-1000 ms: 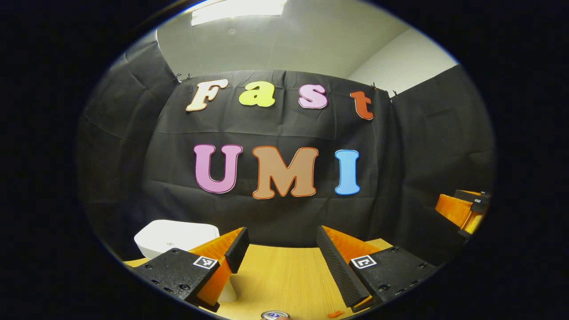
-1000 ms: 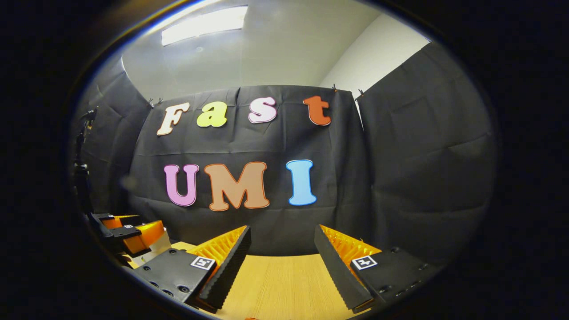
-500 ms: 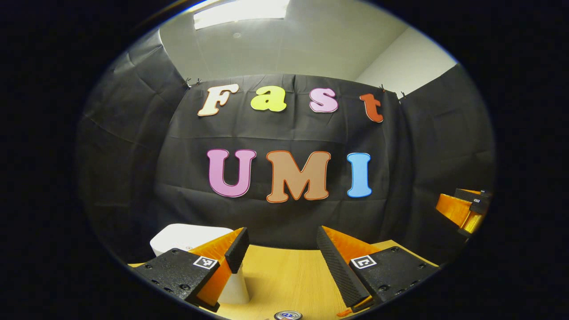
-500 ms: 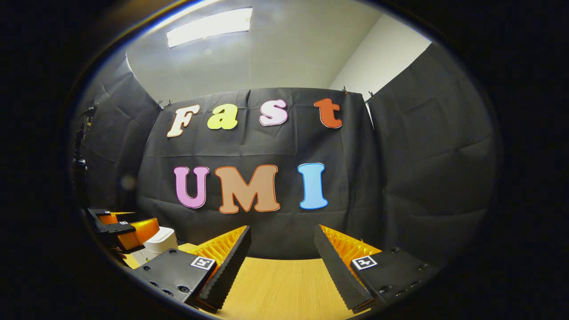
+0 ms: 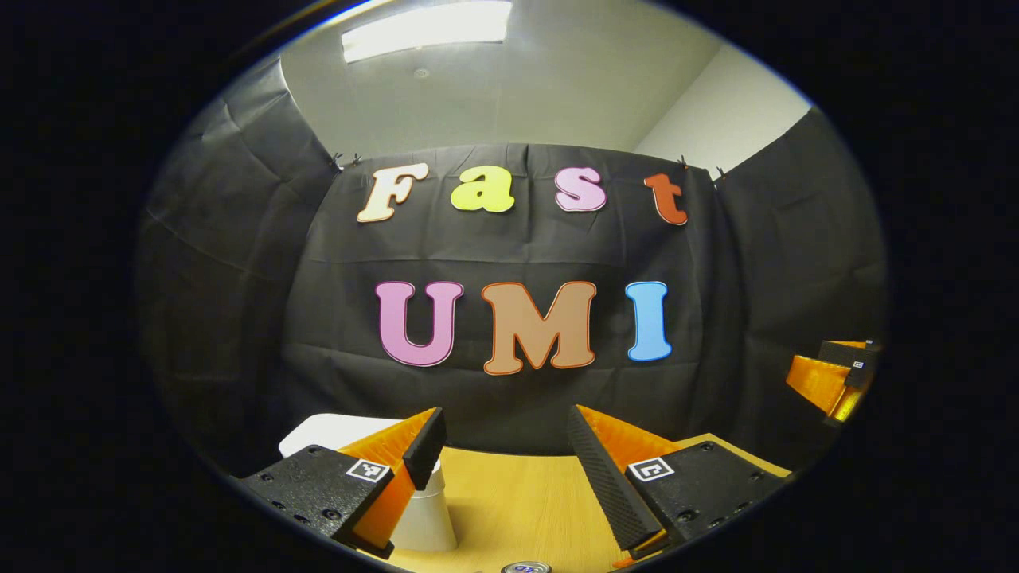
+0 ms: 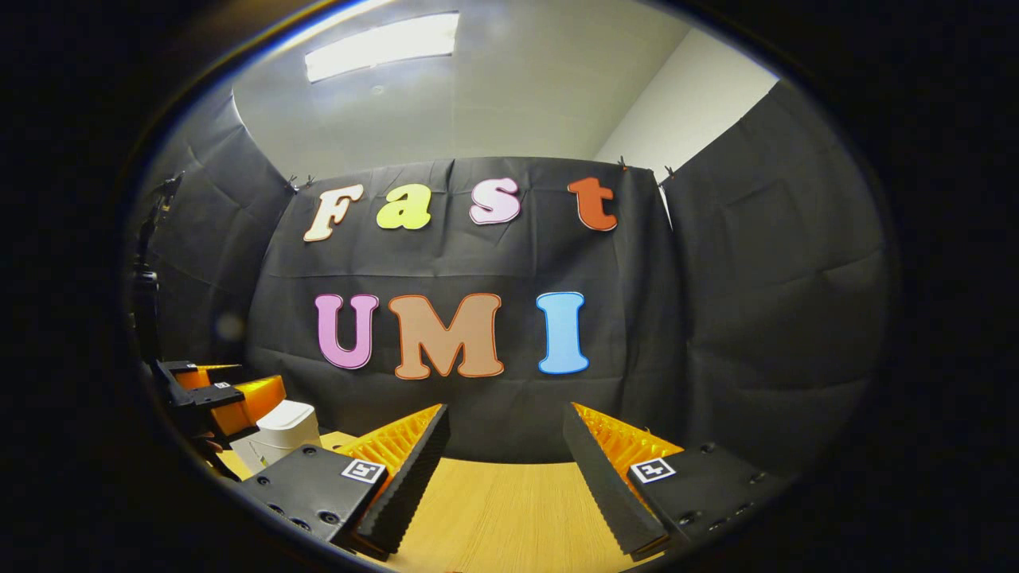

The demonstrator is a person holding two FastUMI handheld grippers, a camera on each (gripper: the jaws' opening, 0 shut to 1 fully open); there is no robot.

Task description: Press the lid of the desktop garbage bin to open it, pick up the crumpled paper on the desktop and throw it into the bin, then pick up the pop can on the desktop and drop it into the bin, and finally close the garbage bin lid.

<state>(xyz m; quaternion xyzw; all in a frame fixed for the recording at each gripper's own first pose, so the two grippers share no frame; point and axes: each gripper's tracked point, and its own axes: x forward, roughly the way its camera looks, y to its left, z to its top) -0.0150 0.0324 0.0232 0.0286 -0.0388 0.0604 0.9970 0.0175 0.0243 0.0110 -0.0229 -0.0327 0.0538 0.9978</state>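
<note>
Wooden worktop [image 5: 517,501] sits under both my jaws, spread wide and holding nothing, white bin [image 5: 334,430] by my left

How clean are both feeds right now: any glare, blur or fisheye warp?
Left gripper view: sharp, ceiling light blown out, bin and table evenly lit. Right gripper view: ceiling light glares, wall cloth bows at the rim, left edge dim around the bin.

Dim booth lit by a ceiling panel [image 5: 426,20] (glaring), sharp focus, fisheye-warped edges.
</note>
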